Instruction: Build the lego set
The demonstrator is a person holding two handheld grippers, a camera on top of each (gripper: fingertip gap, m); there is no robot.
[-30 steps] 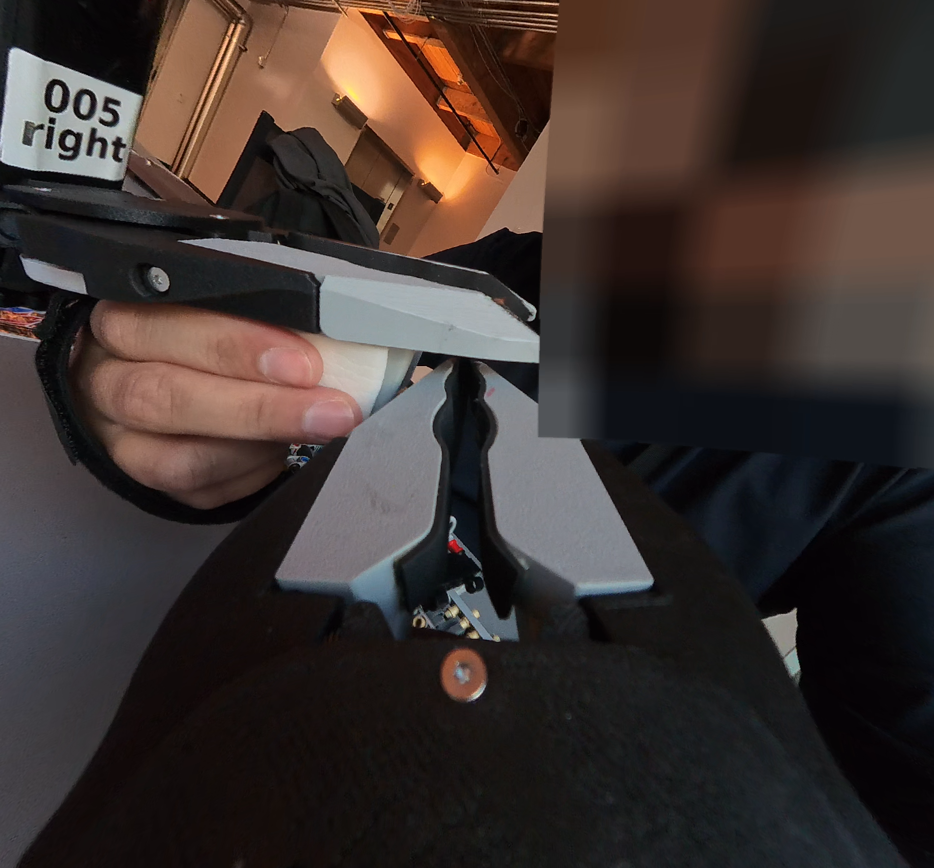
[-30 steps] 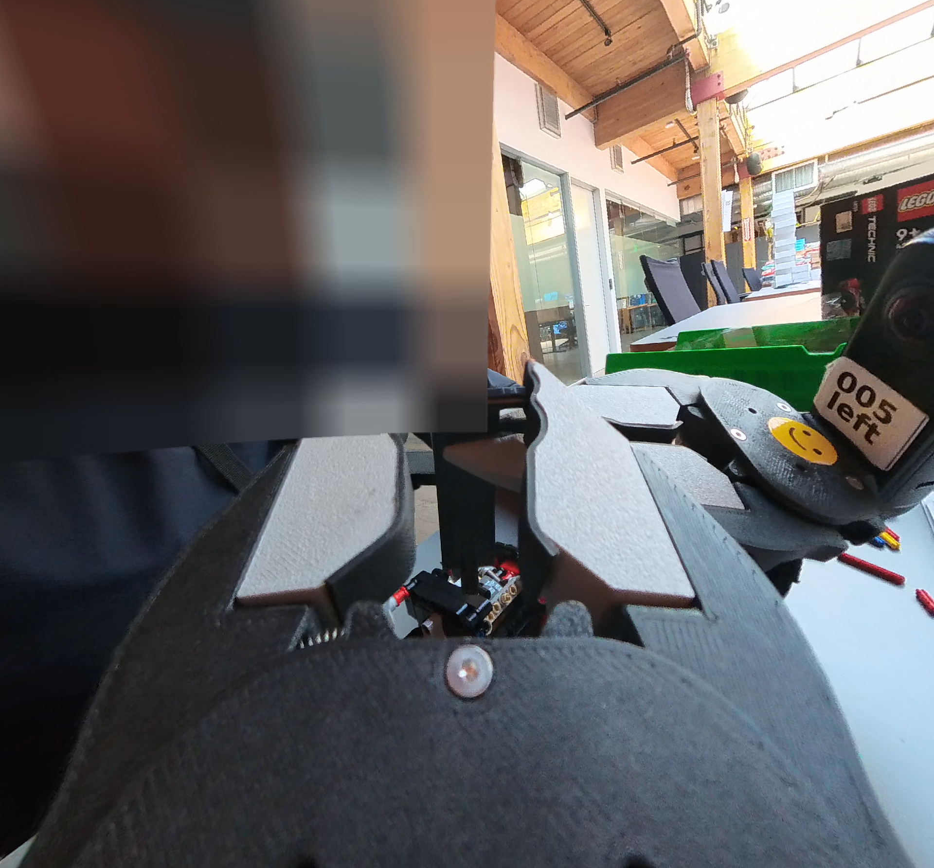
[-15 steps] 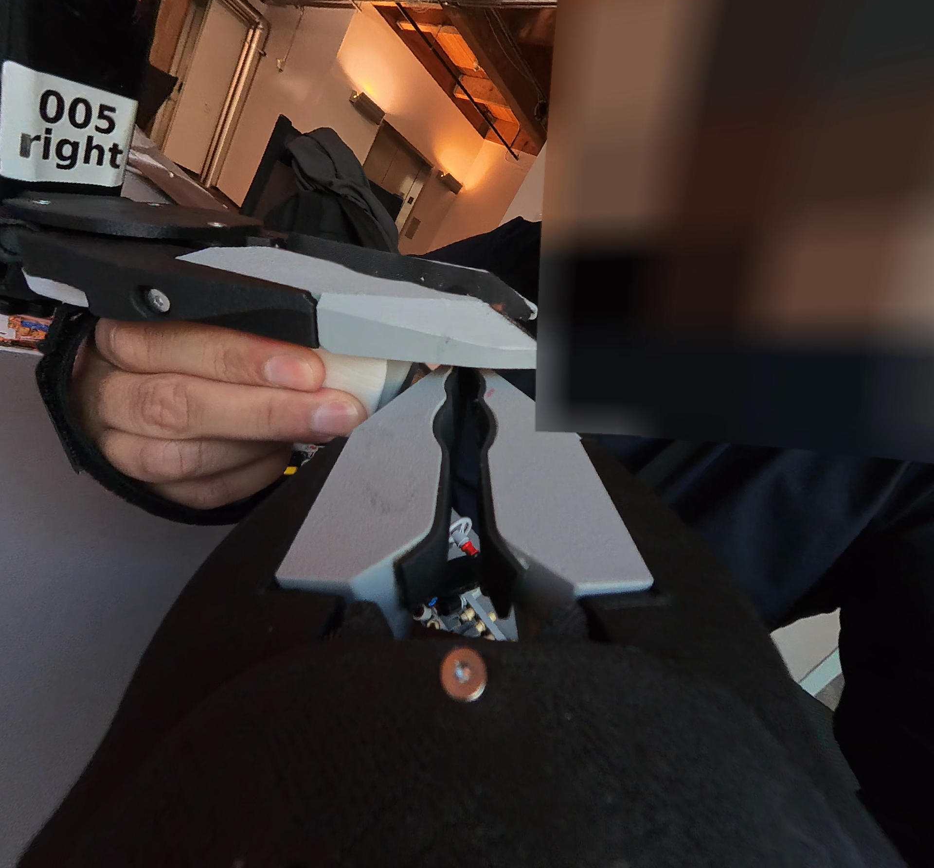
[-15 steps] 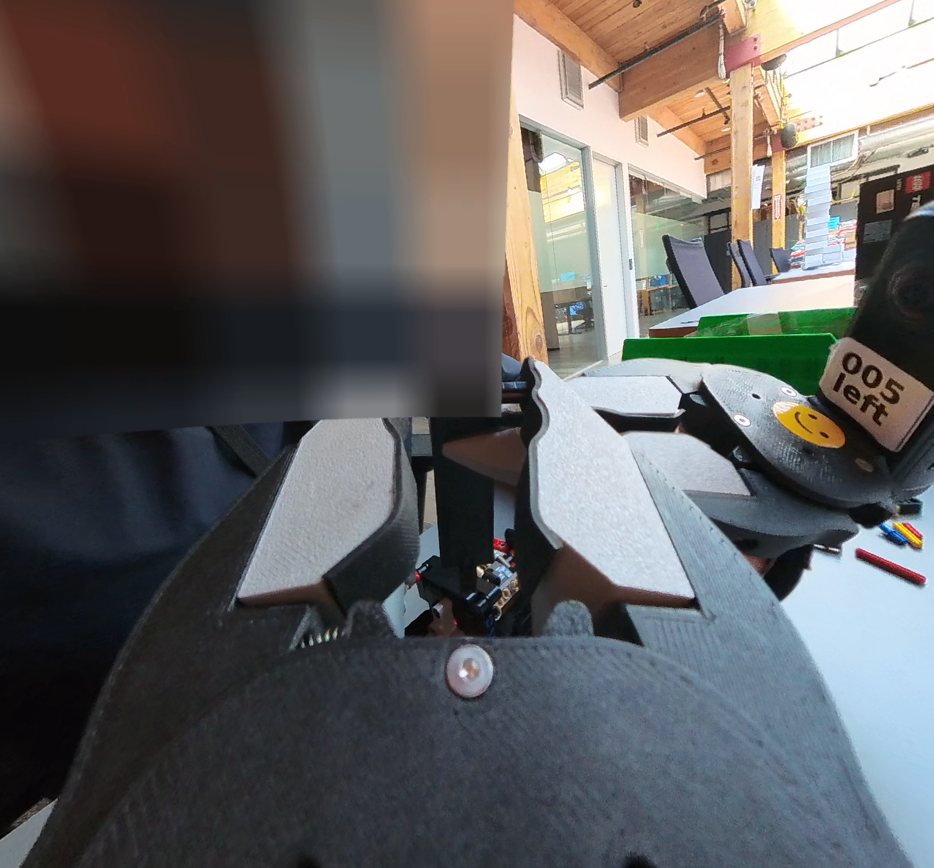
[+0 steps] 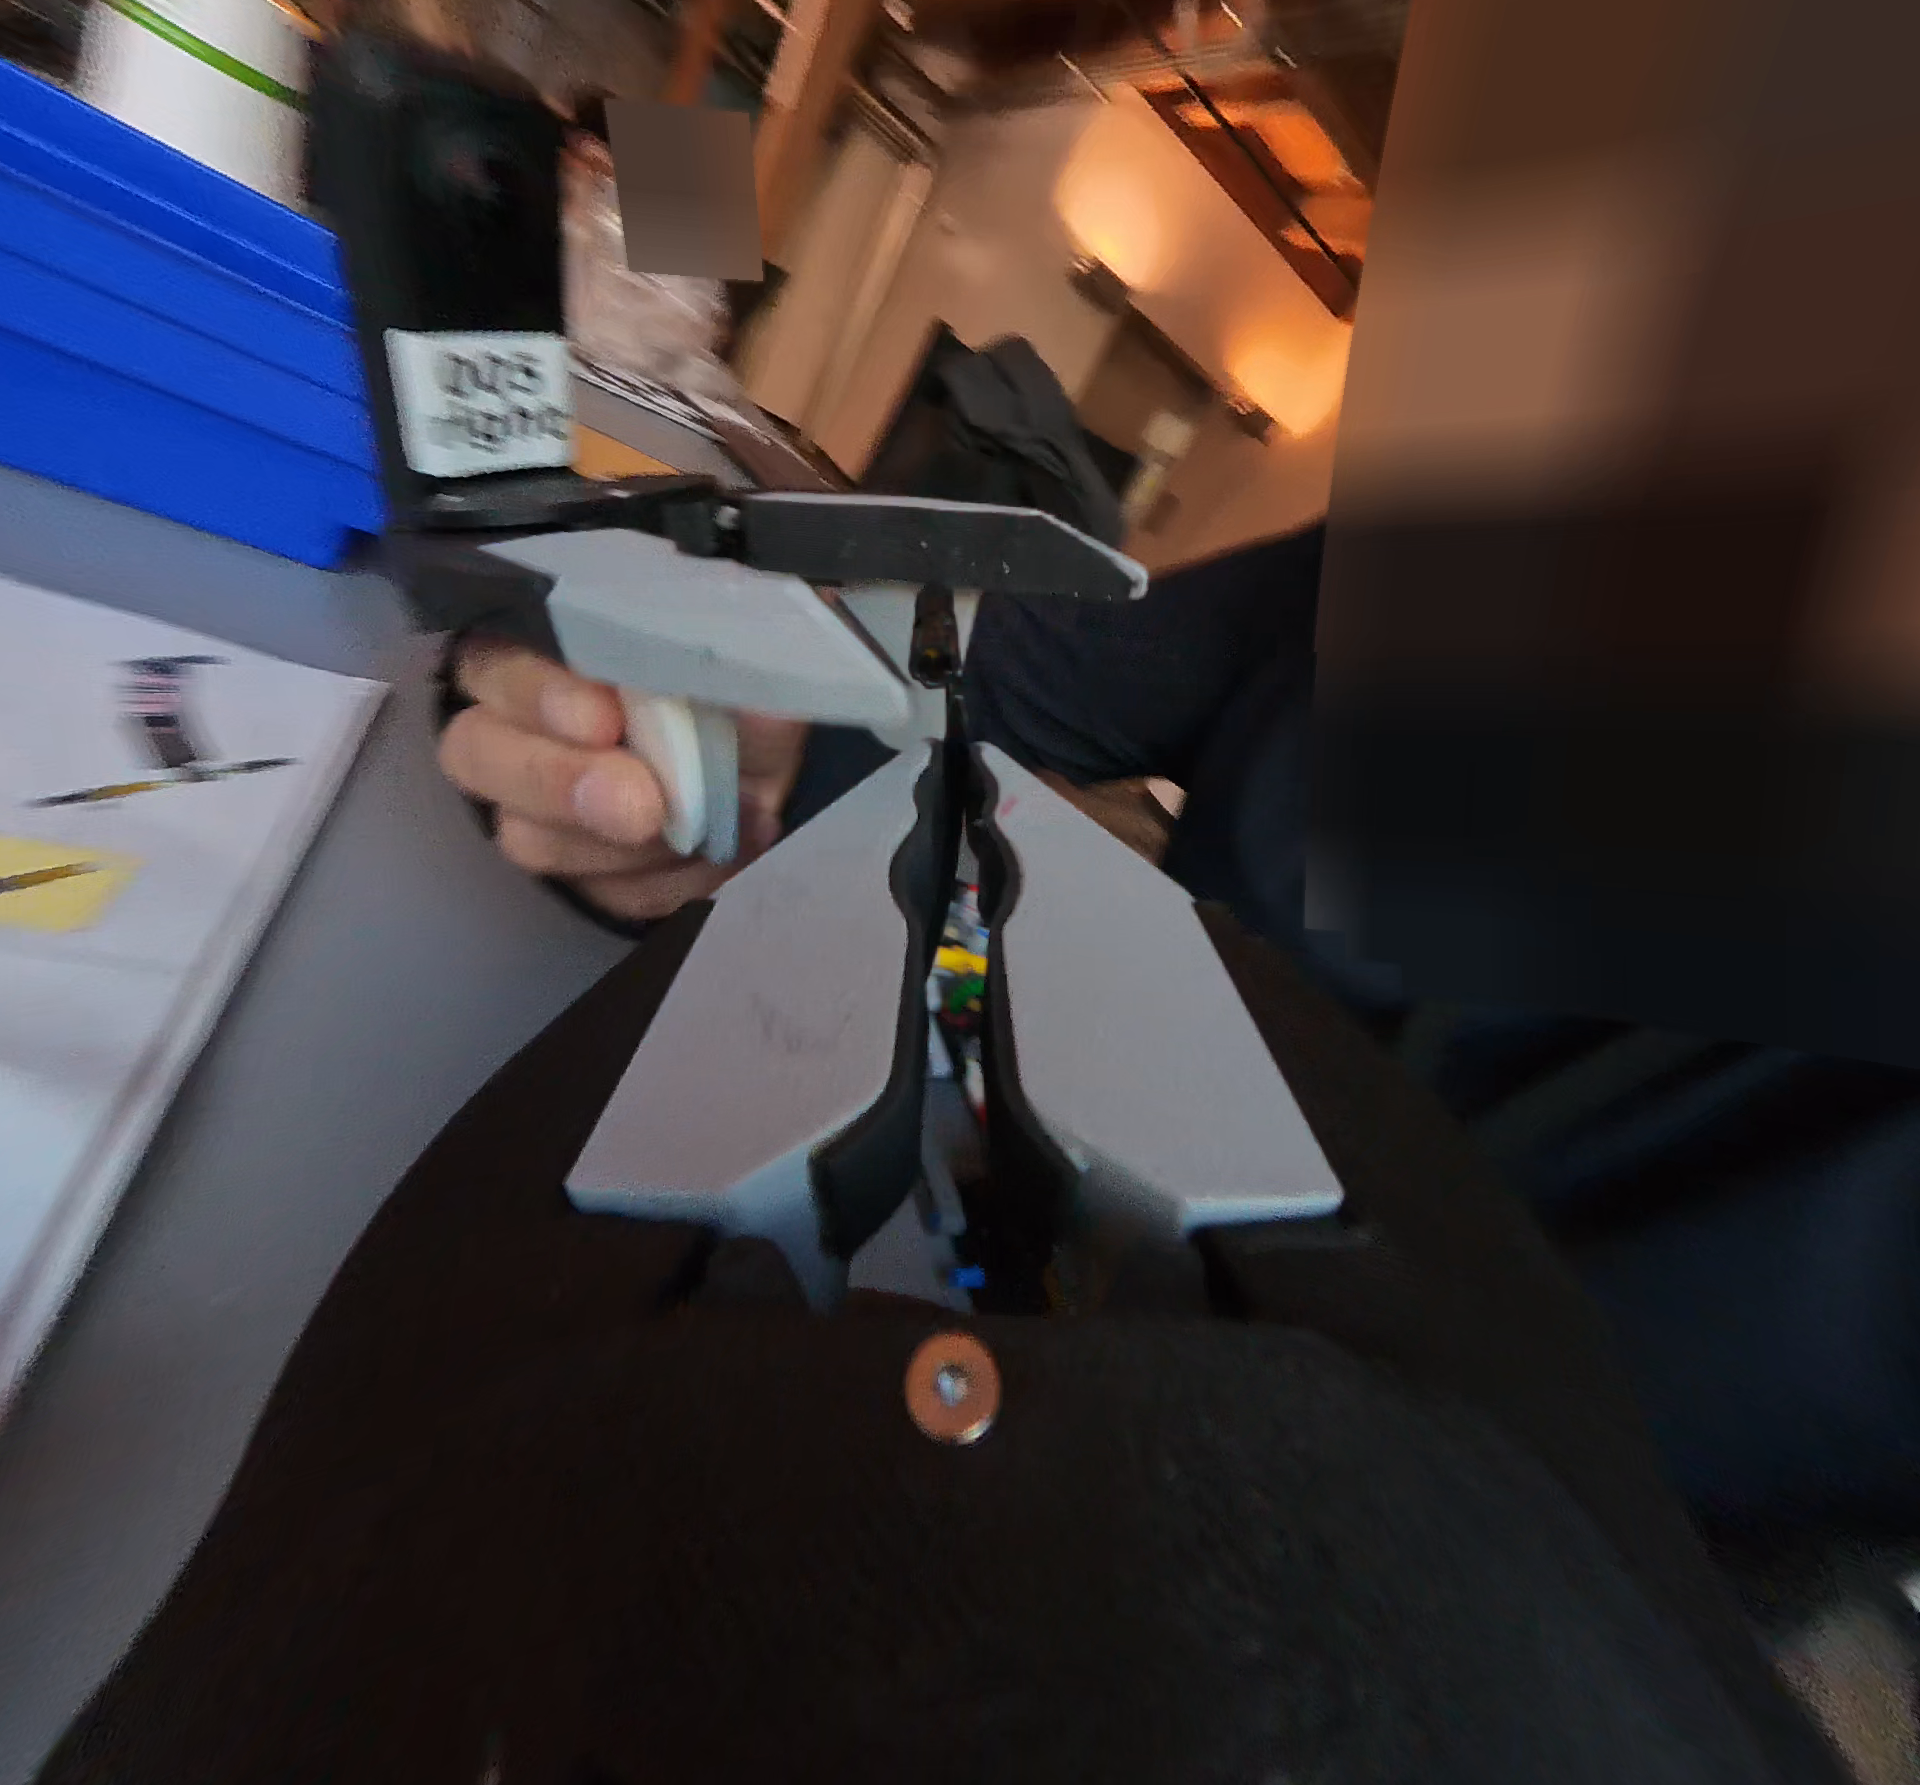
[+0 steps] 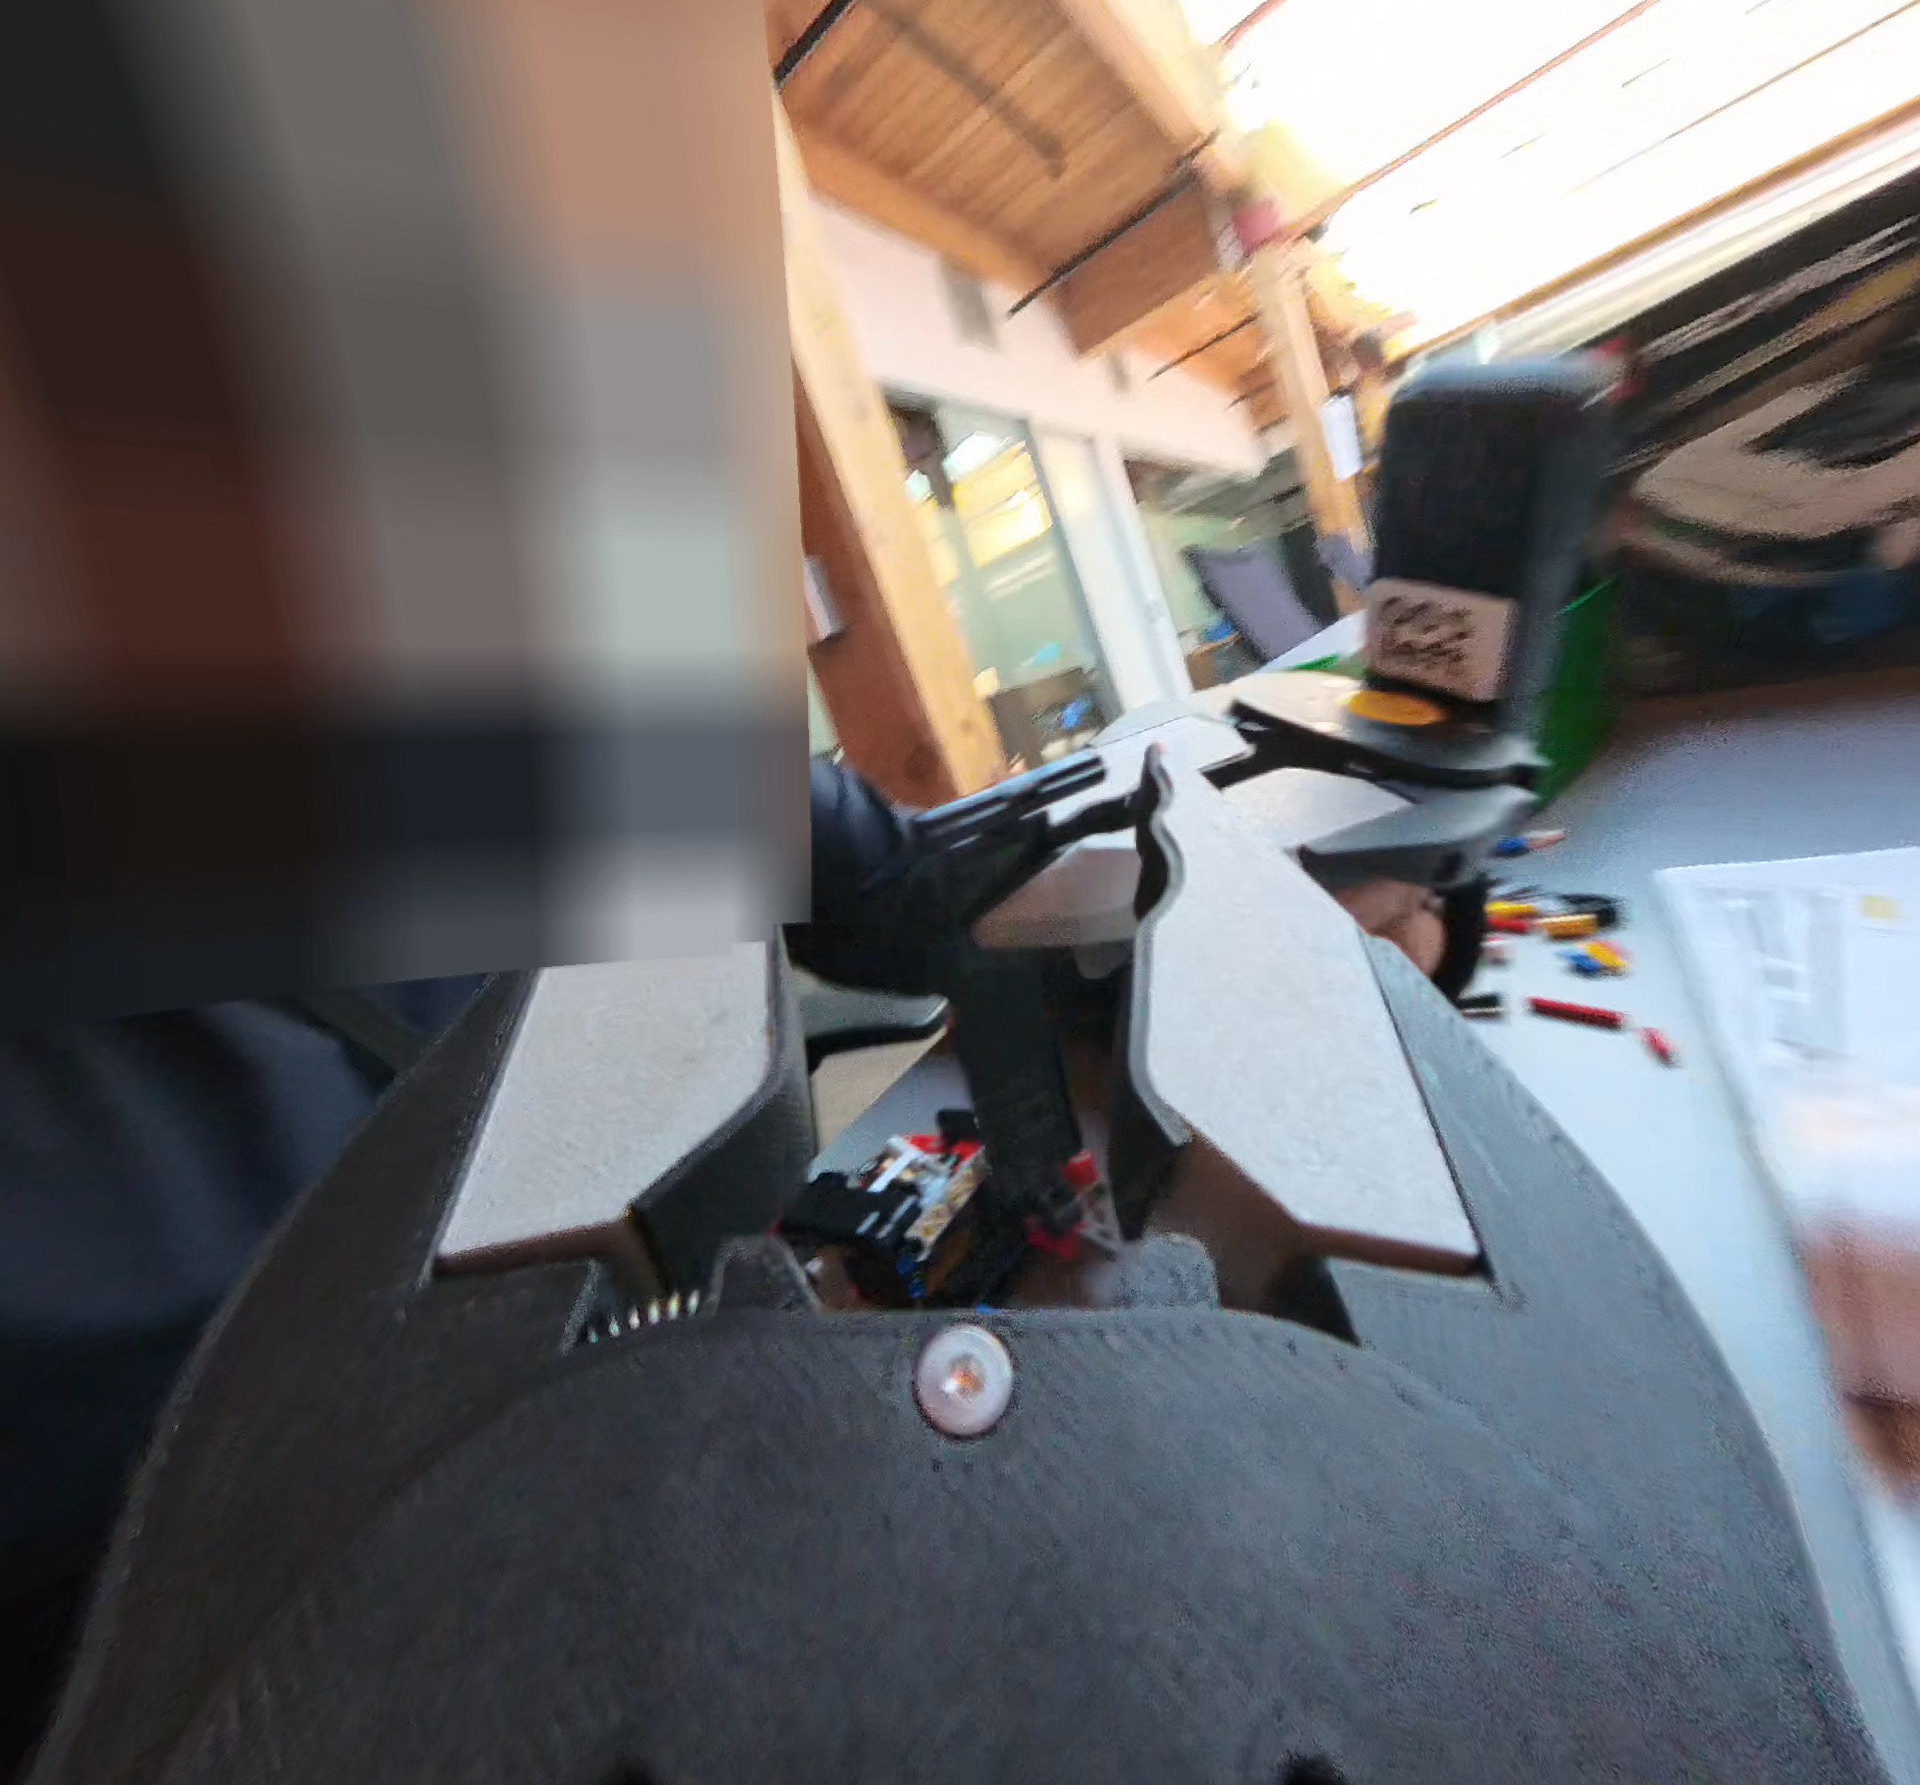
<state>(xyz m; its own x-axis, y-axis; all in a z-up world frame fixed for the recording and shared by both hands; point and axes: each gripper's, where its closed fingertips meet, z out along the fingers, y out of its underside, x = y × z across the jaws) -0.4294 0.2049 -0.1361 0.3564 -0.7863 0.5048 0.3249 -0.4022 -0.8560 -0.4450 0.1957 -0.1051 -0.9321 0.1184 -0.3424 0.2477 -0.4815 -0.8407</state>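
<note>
My left gripper is shut, and a thin black part runs up out of its tips. That part ends in a small black pin-like piece that stands between the spread fingers of my right gripper. In the right wrist view my right gripper is open. A black beam stands between its fingers without both pads on it. The beam runs from the left gripper's tips down to a small toy-brick assembly. The assembly also shows through the left finger gap. Both views are blurred.
A blue bin and a white printed sheet lie on the grey table to the left. Loose small coloured parts, a sheet and a green bin are to the right. A person's hand holds the right gripper; the person's body is close ahead. The grippers are tip to tip, or close to it.
Both grippers have swung, so the table, blue bin and sheets come into view. The right gripper's fingers stand wider apart around the black beam. The left stays shut.
</note>
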